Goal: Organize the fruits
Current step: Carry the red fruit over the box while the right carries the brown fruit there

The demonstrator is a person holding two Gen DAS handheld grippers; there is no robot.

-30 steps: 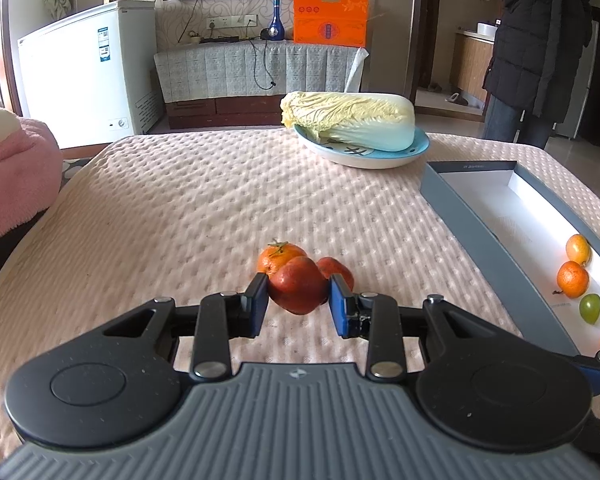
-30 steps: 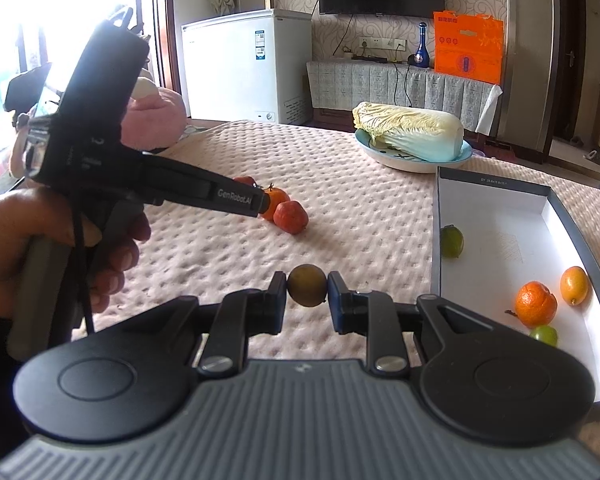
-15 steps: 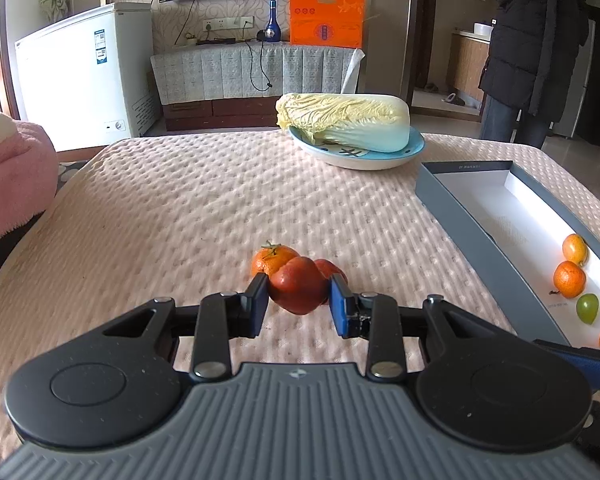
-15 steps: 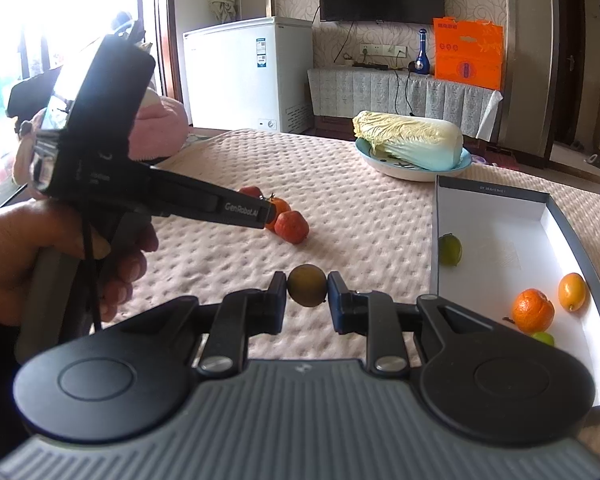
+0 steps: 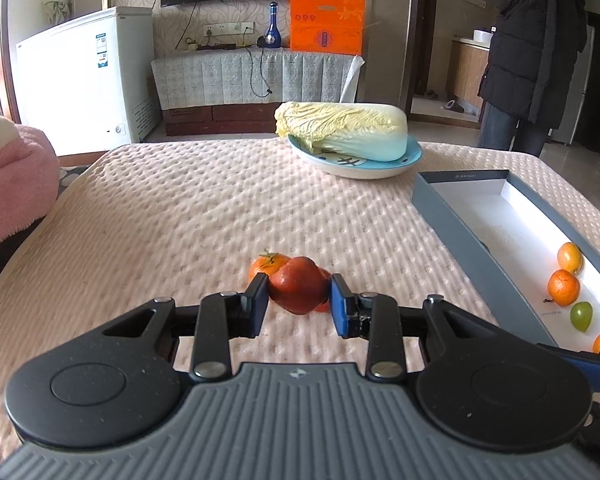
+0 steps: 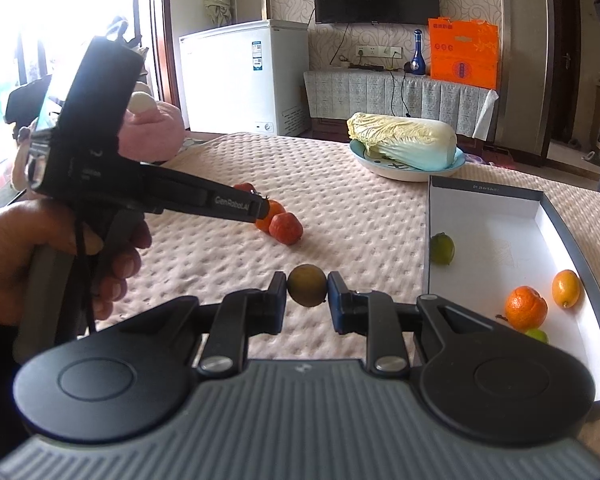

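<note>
My left gripper [image 5: 299, 298] is shut on a red fruit [image 5: 298, 290] and holds it just above the pink tablecloth. An orange [image 5: 265, 265] and another red fruit [image 5: 323, 276] lie right behind it. My right gripper [image 6: 307, 294] is shut on a brownish-green round fruit [image 6: 307, 285], left of the grey box [image 6: 427, 224]. In the right wrist view the left gripper [image 6: 262, 210] reaches over the orange [image 6: 274, 210] and red fruit [image 6: 285, 228]. The box holds a lime [image 6: 442, 249], oranges [image 6: 526, 307] and a green fruit [image 6: 537, 335].
A napa cabbage [image 5: 342, 130] lies on a blue plate [image 5: 414, 156] at the table's far side. A pink plush [image 5: 12, 184] sits at the left edge. A person in a dark coat [image 5: 536, 40] stands beyond the table on the right.
The left gripper has lifted slightly with the red fruit in it. The right gripper has held the brownish-green fruit and shifted a little; the box looks closer.
</note>
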